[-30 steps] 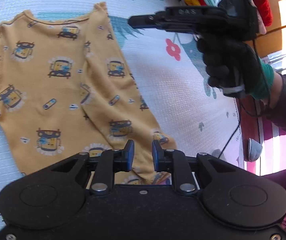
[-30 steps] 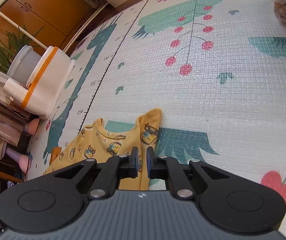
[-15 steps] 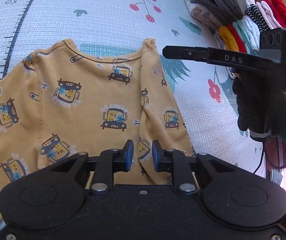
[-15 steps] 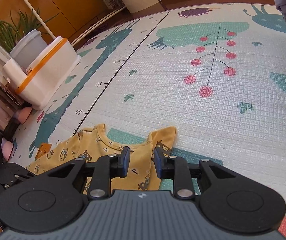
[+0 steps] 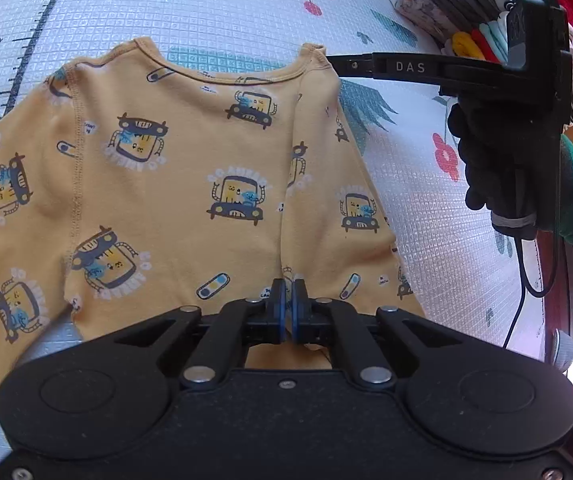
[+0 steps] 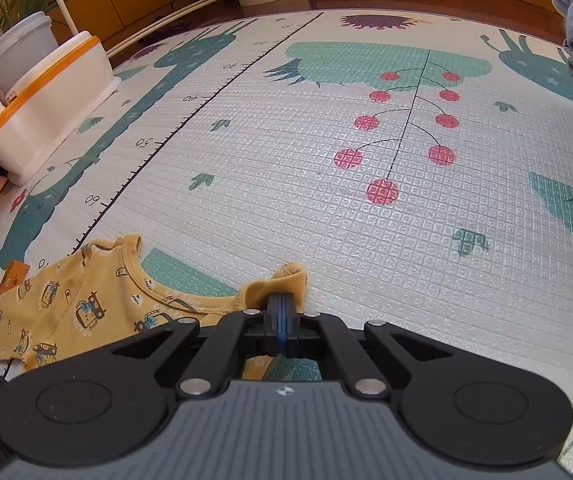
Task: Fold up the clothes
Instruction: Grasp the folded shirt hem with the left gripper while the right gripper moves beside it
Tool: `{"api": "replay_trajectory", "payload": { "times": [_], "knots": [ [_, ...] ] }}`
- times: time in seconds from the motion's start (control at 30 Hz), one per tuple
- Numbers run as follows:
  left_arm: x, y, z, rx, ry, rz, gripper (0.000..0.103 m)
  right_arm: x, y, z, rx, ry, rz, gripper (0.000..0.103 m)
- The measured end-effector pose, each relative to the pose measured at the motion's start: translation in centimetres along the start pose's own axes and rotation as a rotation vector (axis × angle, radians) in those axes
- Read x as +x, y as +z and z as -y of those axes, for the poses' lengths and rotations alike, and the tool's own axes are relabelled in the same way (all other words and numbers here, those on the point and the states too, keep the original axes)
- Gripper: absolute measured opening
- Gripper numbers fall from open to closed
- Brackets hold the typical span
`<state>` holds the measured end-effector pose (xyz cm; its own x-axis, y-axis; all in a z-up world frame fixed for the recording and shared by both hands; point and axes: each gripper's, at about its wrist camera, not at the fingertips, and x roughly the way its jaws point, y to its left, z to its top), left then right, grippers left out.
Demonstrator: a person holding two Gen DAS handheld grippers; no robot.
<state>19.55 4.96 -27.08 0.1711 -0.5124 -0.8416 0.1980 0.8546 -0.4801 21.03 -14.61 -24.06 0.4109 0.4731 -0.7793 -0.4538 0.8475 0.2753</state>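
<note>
You're pinching the soft yellow car-print cotton shirt [image 5: 190,168] with both claws: left claw [image 5: 287,298] clamping the hem fold, right claw [image 6: 282,312] gripping the shoulder corner. It's lying on the playmat [image 6: 286,160], light and floppy, so it's probably sagging once lifted.

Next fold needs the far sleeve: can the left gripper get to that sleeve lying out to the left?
Probably not yet. The left gripper is shut on the yellow shirt at its hem; the left sleeve lies flat and uncovered, so it could go there after letting go.
</note>
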Motion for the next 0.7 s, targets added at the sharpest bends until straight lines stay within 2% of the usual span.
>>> {"api": "replay_trajectory", "payload": {
  "times": [0.1, 0.2, 0.27, 0.37, 0.43, 0.47, 0.5, 0.7],
  "knots": [
    [-0.1, 0.3, -0.8, -0.063, -0.055, -0.002, 0.0, 0.0, 0.0, -0.5, -0.029, -0.021, -0.002, 0.0],
    [-0.7, 0.5, -1.3, -0.101, -0.071, 0.016, 0.001, -0.5, 0.1, 0.0, 0.026, 0.01, 0.0, 0.002],
    [-1.5, 0.5, -1.0, -0.082, -0.072, 0.028, 0.001, -2.0, -0.3, 0.4, 0.054, 0.042, 0.025, 0.009],
    [-2.7, 0.2, -0.4, -0.022, -0.073, 0.034, 0.001, -5.4, -2.8, 1.2, 0.122, 0.123, 0.022, 0.01],
    [-3.1, -0.3, 0.0, 0.019, -0.064, 0.017, 0.002, -7.4, -5.3, 1.3, 0.157, 0.165, -0.021, 0.018],
    [-2.9, -0.7, 0.1, 0.027, -0.067, 0.003, 0.002, -8.6, -6.9, 1.3, 0.173, 0.185, -0.056, 0.028],
    [-2.8, -1.0, 0.2, 0.036, -0.07, -0.012, 0.002, -9.3, -8.1, 1.1, 0.184, 0.198, -0.087, 0.033],
    [-1.5, -3.6, 1.9, 0.096, -0.118, -0.134, 0.002, -12.5, -14.5, -0.1, 0.289, 0.29, -0.261, 0.036]
  ]
}}
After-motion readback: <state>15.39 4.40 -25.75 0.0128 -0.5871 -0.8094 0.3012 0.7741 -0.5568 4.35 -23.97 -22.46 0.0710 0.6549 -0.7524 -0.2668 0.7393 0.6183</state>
